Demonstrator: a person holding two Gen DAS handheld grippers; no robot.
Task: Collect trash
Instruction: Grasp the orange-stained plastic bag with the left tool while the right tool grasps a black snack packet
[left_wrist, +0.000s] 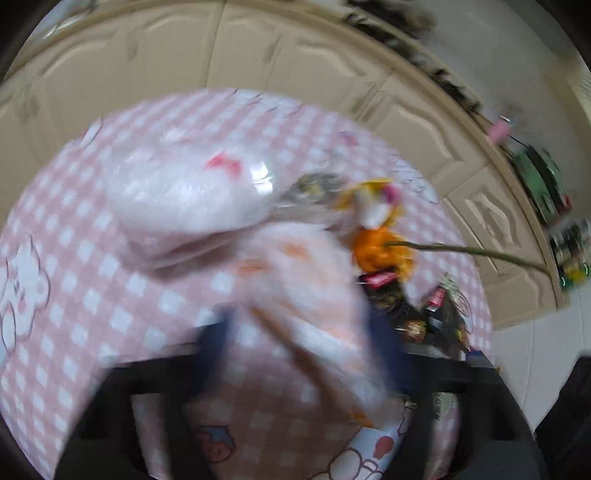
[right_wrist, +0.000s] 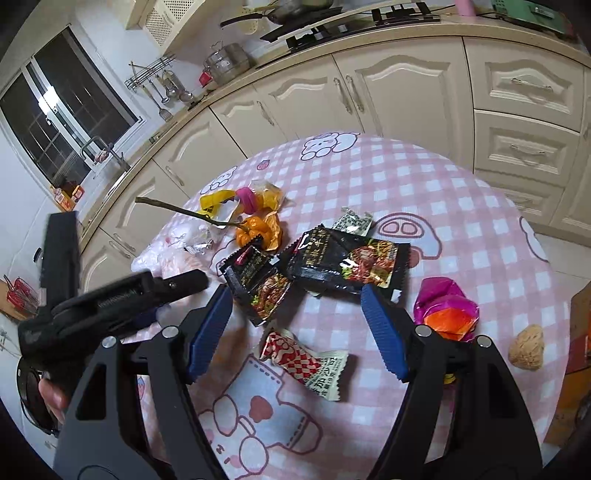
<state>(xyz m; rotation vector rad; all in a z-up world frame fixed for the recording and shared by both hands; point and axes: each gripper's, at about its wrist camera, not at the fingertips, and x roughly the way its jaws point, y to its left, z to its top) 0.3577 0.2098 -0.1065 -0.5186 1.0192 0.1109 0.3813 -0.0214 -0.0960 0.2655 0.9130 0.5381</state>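
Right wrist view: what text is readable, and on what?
"茄沙司", partly cut off: red-and-white checked sachet.
Gold print on the larger black packet and the smaller black packet: too small to read.
Yellow wrapper: black marks, unreadable.
Left wrist view: too blurred to read anything.

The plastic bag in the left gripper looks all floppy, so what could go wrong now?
The plastic bag sags between the left gripper fingers, so it might slip out or brush the black wrappers. The open right gripper hovers above the red-and-white wrapper and might nudge it away.
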